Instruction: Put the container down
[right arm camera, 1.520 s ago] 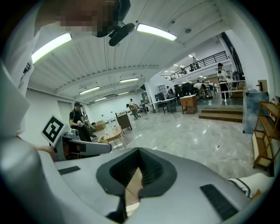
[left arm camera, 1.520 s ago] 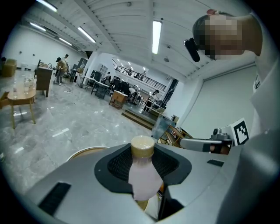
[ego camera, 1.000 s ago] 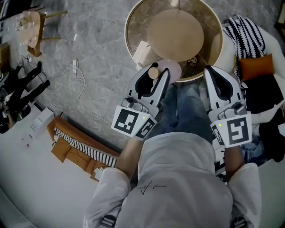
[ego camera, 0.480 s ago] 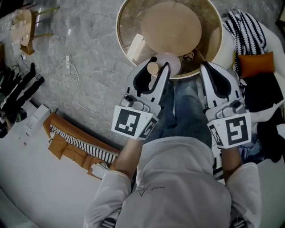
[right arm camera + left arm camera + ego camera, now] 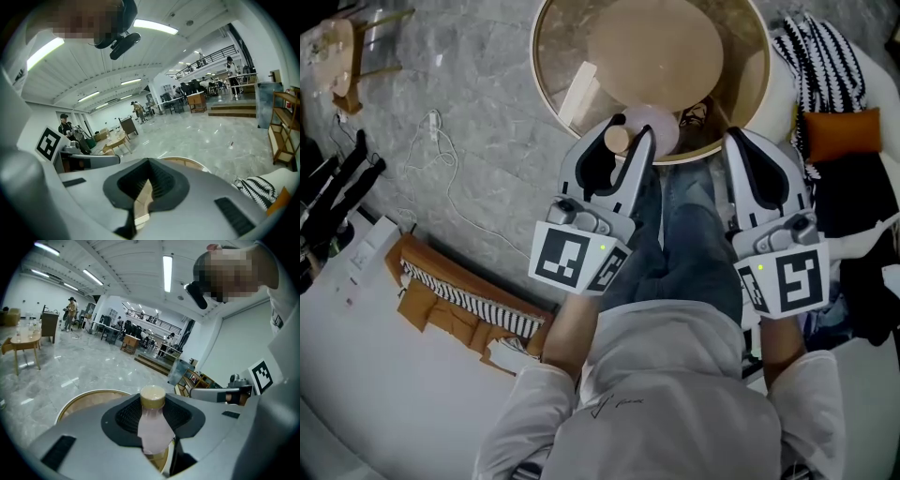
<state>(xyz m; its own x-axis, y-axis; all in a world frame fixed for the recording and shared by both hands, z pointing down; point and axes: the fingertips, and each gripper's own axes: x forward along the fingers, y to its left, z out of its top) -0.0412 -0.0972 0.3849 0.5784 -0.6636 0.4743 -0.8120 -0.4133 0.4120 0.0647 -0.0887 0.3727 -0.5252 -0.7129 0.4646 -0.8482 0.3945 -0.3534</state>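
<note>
**Pink container clamped in left fingers**

Gripped by the left gripper (image 5: 626,141), fingers closed on the pink container (image 5: 152,432), tan cap past the tips, above the round surface's near rim (image 5: 546,89). Beside it, right gripper (image 5: 739,148): fingers pressed together, empty.

I'm looking down on a round table (image 5: 546,58) with a pale gold rim. A big wooden disc (image 5: 656,52) sits on top of it, and a white box (image 5: 578,94) lies just beside the disc on the left. Out on the grey marble floor (image 5: 487,75) a white cable (image 5: 428,141) curls loosely. Over on the right I've got a black-and-white striped throw (image 5: 825,66) with an orange cushion (image 5: 842,136) right under it. In the left gripper view a small wooden table (image 5: 21,341) stands out on the floor, with people (image 5: 71,312) well behind it and a strip light (image 5: 167,273) overhead.
</note>
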